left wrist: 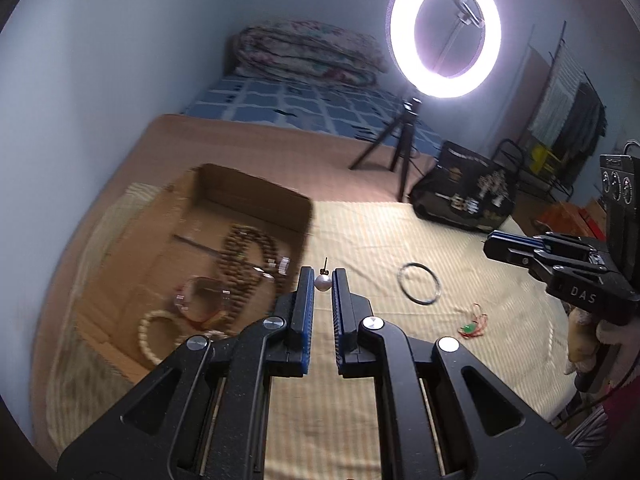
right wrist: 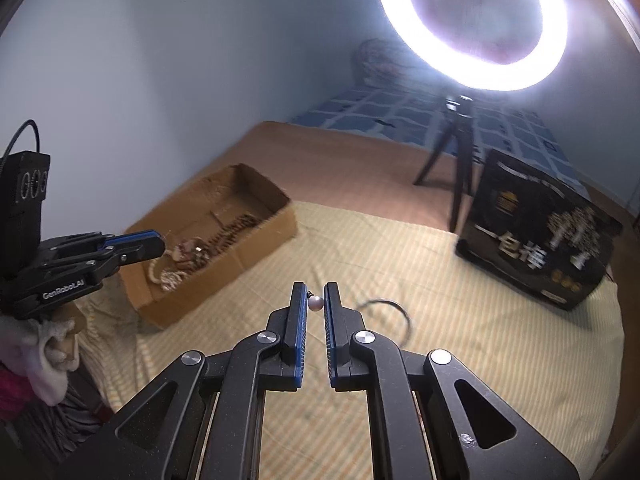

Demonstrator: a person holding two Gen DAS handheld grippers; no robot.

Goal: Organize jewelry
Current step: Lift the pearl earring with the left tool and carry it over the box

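Each claw pinches a pearl stud earring at its tips: the left claw (left wrist: 323,276) one pearl earring (left wrist: 323,282), post up; the right claw (right wrist: 316,298) another (right wrist: 315,303); both right of the cardboard box (left wrist: 256,192); tiny, light, smooth-round, likely slippery; best gripped across the pearl, sparing the thin post.

The left gripper (left wrist: 323,280) is pinching a pearl earring (left wrist: 322,281) at the tips of its blue-padded fingers (left wrist: 306,300). The right gripper (right wrist: 316,300) is likewise pinching a second pearl earring (right wrist: 315,303), its fingers narrowly parted, level with the left gripper. Pale-gloved hands (right wrist: 48,344) are holding both.
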